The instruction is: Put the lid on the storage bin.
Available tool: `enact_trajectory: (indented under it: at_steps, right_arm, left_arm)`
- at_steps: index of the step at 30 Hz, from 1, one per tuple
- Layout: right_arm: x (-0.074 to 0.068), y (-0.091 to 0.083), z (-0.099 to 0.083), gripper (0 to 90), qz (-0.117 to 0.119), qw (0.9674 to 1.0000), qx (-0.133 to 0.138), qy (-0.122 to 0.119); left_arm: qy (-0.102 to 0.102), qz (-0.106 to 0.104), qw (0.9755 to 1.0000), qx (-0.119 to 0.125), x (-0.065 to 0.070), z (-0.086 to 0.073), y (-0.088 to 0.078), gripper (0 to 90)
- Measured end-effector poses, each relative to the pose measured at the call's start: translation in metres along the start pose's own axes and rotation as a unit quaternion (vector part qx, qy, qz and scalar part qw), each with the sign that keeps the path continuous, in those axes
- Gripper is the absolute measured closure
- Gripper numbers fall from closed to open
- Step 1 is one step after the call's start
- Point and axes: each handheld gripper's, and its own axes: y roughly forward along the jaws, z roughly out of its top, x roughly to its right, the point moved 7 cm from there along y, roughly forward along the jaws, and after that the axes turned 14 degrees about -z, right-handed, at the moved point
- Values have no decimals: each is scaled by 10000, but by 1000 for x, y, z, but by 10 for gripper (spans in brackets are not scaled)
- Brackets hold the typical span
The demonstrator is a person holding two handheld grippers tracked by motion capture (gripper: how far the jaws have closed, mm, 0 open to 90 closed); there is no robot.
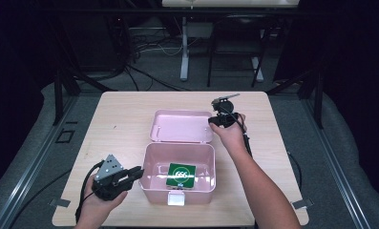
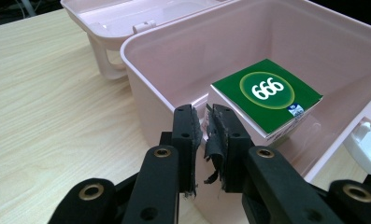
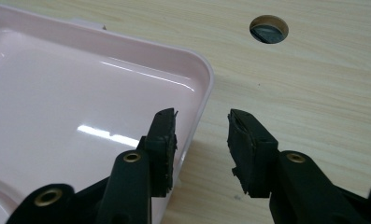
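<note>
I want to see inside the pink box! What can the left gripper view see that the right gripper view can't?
Left gripper view: the green carton marked 666 lying inside the open pink box, with the left gripper nearly shut on the box's near wall, and a white latch. Right gripper view: a round hole in the table, and the right gripper with jaws apart astride the lid's rim. Both: the pink lid folded back and the wooden table.

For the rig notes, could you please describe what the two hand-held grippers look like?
Both are black. The left gripper has a grey three-cornered plate with holes on top and a black cable trailing. The right gripper also trails a black cable. Jaws carry brass-ringed rivets and worn black pads.
</note>
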Motion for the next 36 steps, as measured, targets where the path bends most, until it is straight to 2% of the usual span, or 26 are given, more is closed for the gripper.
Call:
enact_trajectory:
  at_steps: [7, 16, 20, 26, 32, 36]
  right_arm:
    - [0, 7, 0, 660, 77, 9997, -223, 85]
    - [-2, 13, 1, 735, 154, 9991, -375, 91]
    - [-3, 16, 1, 728, 148, 9987, -469, 146]
    - [-2, 20, 2, 710, 27, 9987, -489, 168]
    - [-7, 23, 0, 770, 195, 9972, -652, 300]
    - [-7, 22, 1, 786, 134, 9975, -622, 304]
  left_arm:
    - [44, -21, 10000, 15, 0, -1, -1, 816]
    - [22, -31, 10000, 48, 0, -1, -1, 817]
    - [8, -48, 10000, 69, 0, -1, -1, 817]
    - [1, -24, 10000, 71, 0, -1, -1, 818]
    - [-2, -29, 10000, 68, 0, -1, -1, 818]
    - [-7, -25, 10000, 70, 0, -1, -1, 818]
